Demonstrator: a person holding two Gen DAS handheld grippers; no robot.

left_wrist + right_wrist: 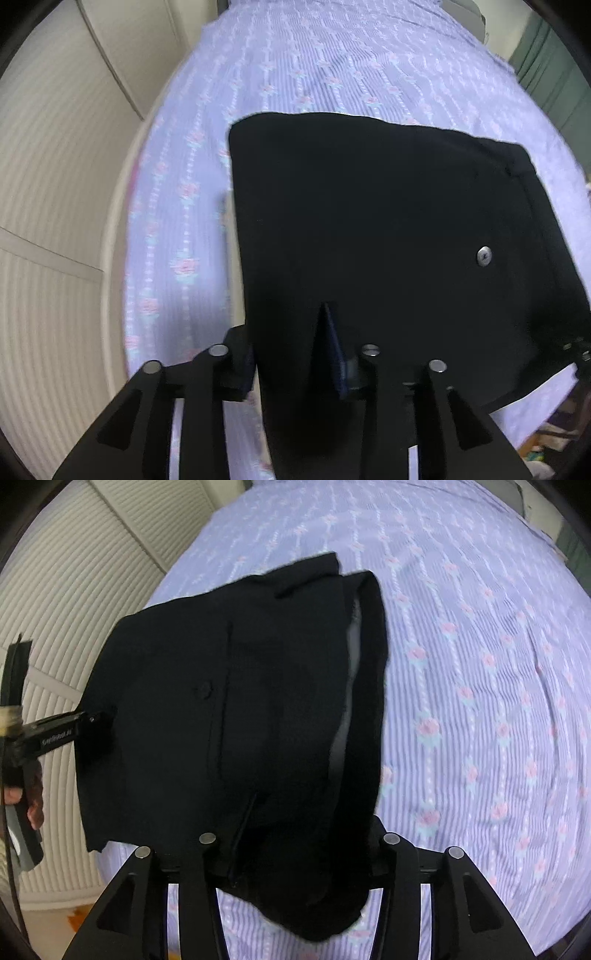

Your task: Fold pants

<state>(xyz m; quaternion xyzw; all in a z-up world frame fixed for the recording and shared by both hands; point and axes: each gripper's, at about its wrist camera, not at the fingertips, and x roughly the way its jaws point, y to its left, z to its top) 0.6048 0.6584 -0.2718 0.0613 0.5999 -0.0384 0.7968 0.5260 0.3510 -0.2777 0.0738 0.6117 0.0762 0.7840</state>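
Black pants (369, 229), folded into a compact, roughly rectangular stack, are seen lying on a bed w/ a lilac striped sheet (295, 66) patterned w/ pink flowers. Fabric is matte and dark; a waistband edge w/ a pale grey inner lining is shown along one side in the right wrist view, plus a small black button and a seam. A silver stud is visible in the left wrist view. Left gripper (295, 369) is held over the near edge, jaws part-open, cloth between them but not seen pinched. Right gripper (295, 842) is likewise placed at the near edge, jaws apart, fabric draped between them. Louvred cream doors (74, 572) are seen beside the bed.
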